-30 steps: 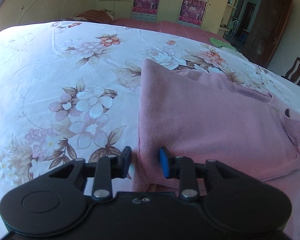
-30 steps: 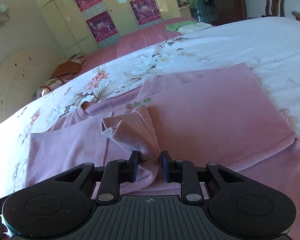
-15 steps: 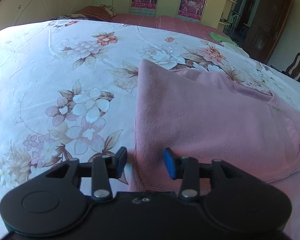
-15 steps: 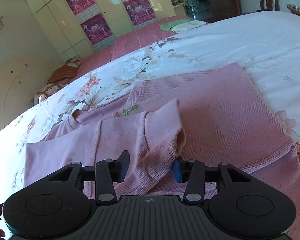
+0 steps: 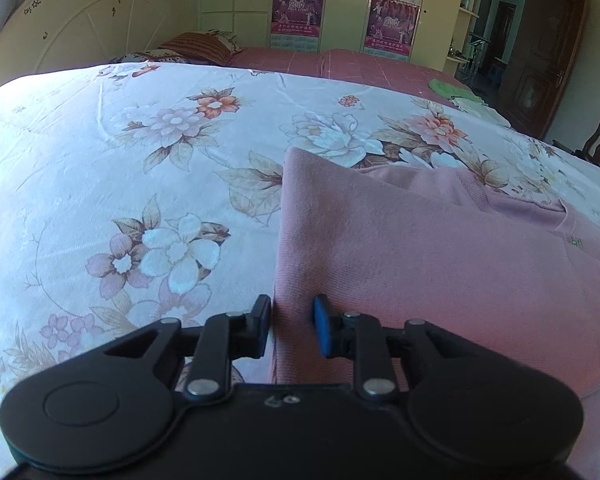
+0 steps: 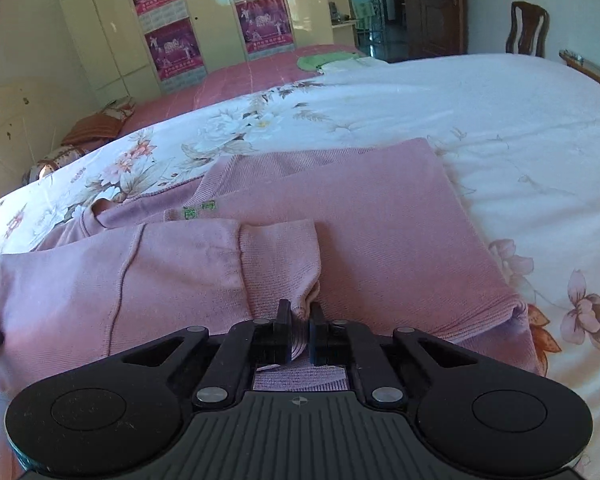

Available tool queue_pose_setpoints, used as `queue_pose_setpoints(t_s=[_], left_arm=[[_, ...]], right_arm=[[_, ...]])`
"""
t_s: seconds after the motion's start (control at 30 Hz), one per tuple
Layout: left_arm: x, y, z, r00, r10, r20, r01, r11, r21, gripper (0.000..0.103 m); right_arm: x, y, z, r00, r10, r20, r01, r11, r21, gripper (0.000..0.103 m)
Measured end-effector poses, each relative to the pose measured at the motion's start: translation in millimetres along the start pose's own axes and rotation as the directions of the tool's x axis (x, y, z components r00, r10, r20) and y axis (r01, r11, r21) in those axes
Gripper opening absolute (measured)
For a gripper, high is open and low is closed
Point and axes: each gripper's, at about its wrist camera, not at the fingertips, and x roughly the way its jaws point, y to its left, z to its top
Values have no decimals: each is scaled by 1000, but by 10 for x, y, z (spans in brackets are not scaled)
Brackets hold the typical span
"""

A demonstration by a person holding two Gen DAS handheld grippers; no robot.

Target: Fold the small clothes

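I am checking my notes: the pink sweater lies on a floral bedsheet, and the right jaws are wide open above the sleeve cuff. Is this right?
Not quite. The right gripper is shut on the cuff, as the right wrist view shows. The rest holds: the pink sweater lies on the floral bedsheet.

Open floral bed [image 5: 140,160] spreads wide left of the pink sweater [image 5: 420,260]. Far side: headboard [image 5: 92,32] and wardrobe [image 6: 112,32] wall it off.

The left gripper [image 5: 290,326] pointed steeply downward, its jaws closing around pink cloth (not yet pressing it). The right gripper [image 6: 299,330], tilted likewise, had its jaws clamped tight on a knit fold.
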Motion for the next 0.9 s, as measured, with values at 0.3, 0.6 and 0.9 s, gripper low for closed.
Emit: queue_pose_setpoints(t_s=[0.3, 0.6, 0.9], left_arm=[[-157, -210, 244, 993, -87, 73, 86, 996, 17, 32], [282, -305, 151, 1000, -29, 8, 28, 996, 80, 34], [-250, -428, -48, 997, -78, 20, 75, 990, 116, 54]], right_arm=[[-158, 62, 202, 994, -8, 113, 10, 1000, -12, 30], [377, 375, 131, 999, -19, -26, 15, 987, -162, 30], [-27, 419, 29, 998, 57, 2, -56, 985, -161, 34]])
